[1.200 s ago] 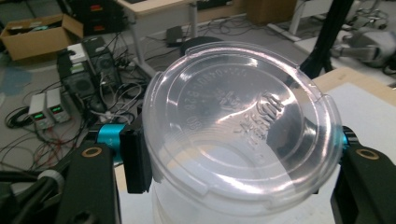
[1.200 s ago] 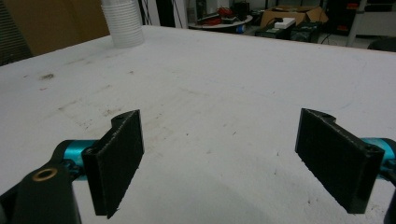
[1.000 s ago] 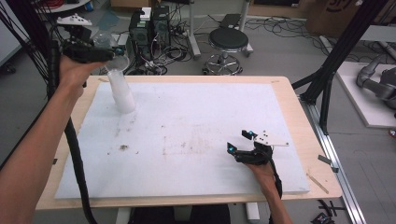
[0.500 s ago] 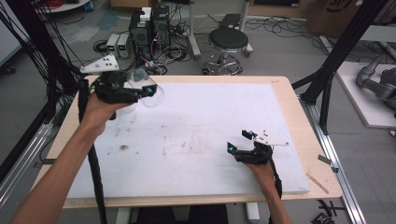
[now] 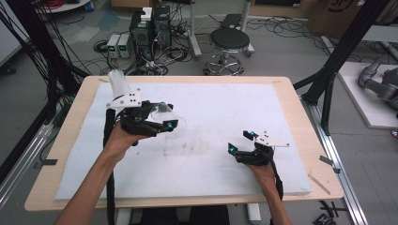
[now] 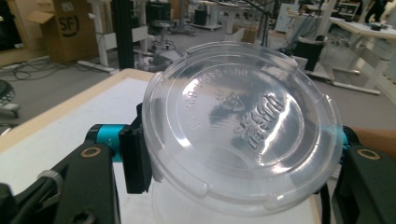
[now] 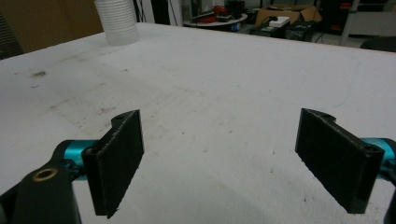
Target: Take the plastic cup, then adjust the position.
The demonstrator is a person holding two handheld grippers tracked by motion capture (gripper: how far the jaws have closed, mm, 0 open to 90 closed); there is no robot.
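A clear plastic cup (image 6: 243,126) lies on its side between the jaws of my left gripper (image 6: 240,154), its embossed base toward the camera; the black pads press on its wall from both sides. From above, the left gripper (image 5: 166,115) holds the clear cup (image 5: 177,123) low over the left-middle of the white board (image 5: 211,103). A stack of white cups (image 5: 118,83) stands upright at the board's far left corner, behind the left hand. My right gripper (image 5: 240,141) rests near the board's front right, jaws wide apart with nothing between them (image 7: 229,158).
The board lies on a wooden table (image 5: 309,140). The cup stack (image 7: 116,21) is far off in the right gripper view. Past the far edge stand a stool (image 5: 229,42), computer boxes (image 5: 150,23) and cables. A black frame post (image 5: 338,61) rises at the right.
My left gripper left the top of the cup stack and came right, nearer and lower with the clear cup in its jaws. The right gripper has not moved.
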